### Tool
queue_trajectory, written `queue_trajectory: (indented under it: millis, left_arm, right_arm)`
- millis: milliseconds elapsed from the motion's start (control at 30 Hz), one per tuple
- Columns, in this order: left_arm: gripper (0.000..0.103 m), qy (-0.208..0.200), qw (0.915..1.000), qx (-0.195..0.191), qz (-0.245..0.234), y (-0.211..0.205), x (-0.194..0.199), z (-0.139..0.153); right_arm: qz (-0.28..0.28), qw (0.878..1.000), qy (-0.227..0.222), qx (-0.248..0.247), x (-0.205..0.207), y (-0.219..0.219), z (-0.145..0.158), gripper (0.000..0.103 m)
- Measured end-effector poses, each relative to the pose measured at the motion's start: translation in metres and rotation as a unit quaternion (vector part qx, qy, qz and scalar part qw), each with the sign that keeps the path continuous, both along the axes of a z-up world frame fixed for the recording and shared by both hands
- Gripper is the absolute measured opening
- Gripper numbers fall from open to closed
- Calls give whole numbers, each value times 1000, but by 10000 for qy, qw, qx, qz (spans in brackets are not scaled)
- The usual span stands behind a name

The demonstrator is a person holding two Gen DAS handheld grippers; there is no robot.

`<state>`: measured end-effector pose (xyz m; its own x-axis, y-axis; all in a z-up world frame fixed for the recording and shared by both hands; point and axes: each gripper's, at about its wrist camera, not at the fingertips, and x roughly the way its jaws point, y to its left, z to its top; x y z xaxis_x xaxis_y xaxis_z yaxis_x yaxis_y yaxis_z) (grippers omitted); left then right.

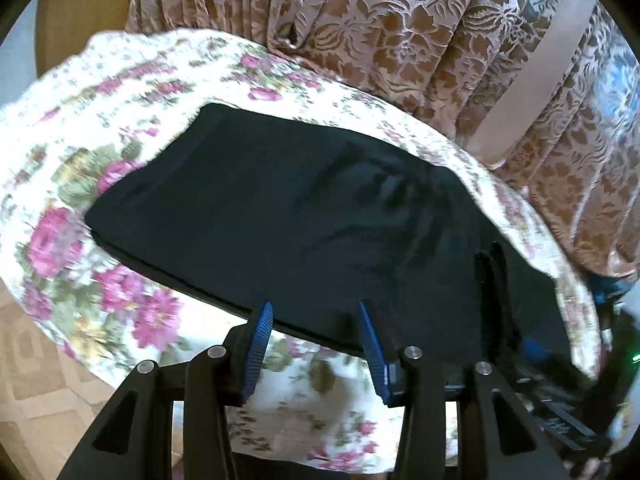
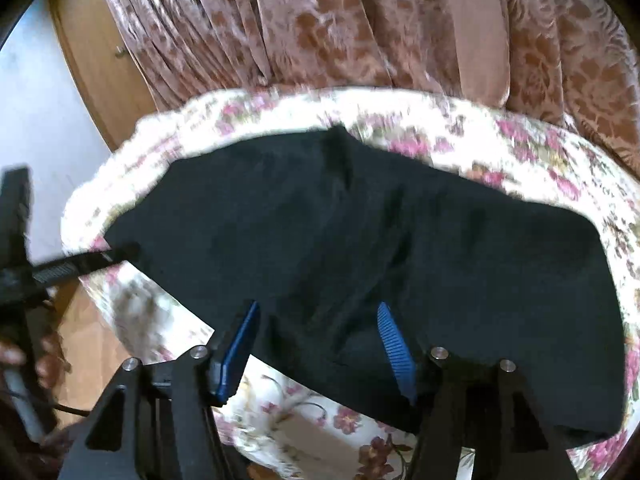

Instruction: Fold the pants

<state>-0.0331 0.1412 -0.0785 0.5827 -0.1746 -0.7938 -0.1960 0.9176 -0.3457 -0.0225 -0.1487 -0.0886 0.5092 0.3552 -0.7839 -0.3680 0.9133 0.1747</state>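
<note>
On the white floral-print cloth covering the table lies the flat, dark folded pants, no label readable. Left tool and right tool hover at its near edge, blue-padded fingers apart, brown patterned curtain behind.

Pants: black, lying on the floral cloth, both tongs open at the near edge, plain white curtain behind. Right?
Not quite. The curtain behind is brown with a leaf-and-flower pattern, not plain white; both wrist views show it. The rest holds: the black pants lie on the floral cloth, and the left tongs and right tongs are both open at the near edge.
</note>
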Motion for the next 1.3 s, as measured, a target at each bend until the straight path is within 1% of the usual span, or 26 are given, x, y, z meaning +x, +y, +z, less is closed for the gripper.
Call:
queue_trajectory:
  millis: [67,100,133,167,233,267,333,367,400,467,533,567,600,633,667,733,833,933,1000,1067,1100,1133,1167,1200,1233,1300]
  left_arm:
    - [45,-46,9995,-301,-120,-1,4,0]
    - [45,-81,9993,-339,-157,-2,7,1]
    - [45,-112,9992,-333,-183,-5,8,2]
    - [45,-133,9992,-318,-225,-8,11,3]
    - [45,-135,9992,-217,-321,-16,16,3]
    - [45,-160,9990,-96,-396,-21,19,5]
    - [45,-178,9983,140,-528,-29,24,5]
    - [45,-196,9979,203,-586,-31,25,5]
    - [45,-214,9972,253,-667,-34,28,5]
    - [45,-225,9960,349,-790,-41,34,4]
    - [45,-246,9951,350,-886,-45,41,3]
    - [45,-253,9947,328,-946,-47,45,2]
    - [45,-276,9940,326,-1008,-50,49,3]
    - [45,-305,9934,339,-1052,-52,52,4]
    - [45,-344,9927,362,-1094,-55,55,5]
    - [45,-409,9909,436,-1208,-59,62,6]
    - [45,-403,9889,527,-1332,-63,71,3]
    - [45,-399,9878,508,-1420,-63,77,-2]
    - [45,-379,9875,520,-1437,-63,80,-6]
    - [45,-348,9875,509,-1450,-62,82,-10]
    - [45,-348,9875,508,-1453,-62,82,-12]
    - [45,-361,9874,499,-1459,-62,82,-13]
    - [45,-365,9873,485,-1471,-62,82,-15]
    - [45,-323,9875,490,-1466,-62,83,-19]
    - [45,-256,9880,509,-1433,-61,85,-23]
    - [44,-156,9902,470,-1306,-58,87,-30]
  right_arm:
    - [5,9999,-32,-100,2,0,-9,60]
    - [-9,9999,-80,-128,1,1,-9,54]
    - [-38,9998,-117,-149,2,1,-7,32]
    - [-82,9998,-145,-137,4,1,-4,28]
    - [-14,9998,-166,-108,7,2,0,29]
    - [122,9997,-89,-182,8,6,-1,40]
    - [560,9981,80,-244,8,9,-1,52]
    - [689,9973,75,-237,7,9,3,52]
    - [840,9964,50,-135,7,5,12,52]
    - [906,9957,1,195,12,-5,29,59]
    - [850,9944,-60,620,29,-15,48,60]
    - [821,9936,-12,772,39,-17,52,60]
    - [741,9916,123,1057,58,-20,55,60]
    - [701,9897,230,1230,69,-20,56,58]
    - [672,9875,359,1377,86,-18,56,52]
    - [595,9843,596,1553,122,-11,51,45]
    - [451,9782,1074,1717,175,0,31,43]
    - [325,9735,1429,1755,212,12,15,43]
    - [334,9737,1490,1691,225,19,8,43]
    - [443,9710,1690,1630,240,29,0,42]
    - [538,9685,1788,1647,244,32,-4,37]
    - [688,9658,1860,1670,248,37,-6,23]
    - [805,9644,1861,1696,249,41,-5,16]
    - [901,9638,1828,1721,248,44,-4,15]
    - [954,9650,1747,1708,247,47,-2,9]
    - [820,9732,1439,1598,245,45,2,6]
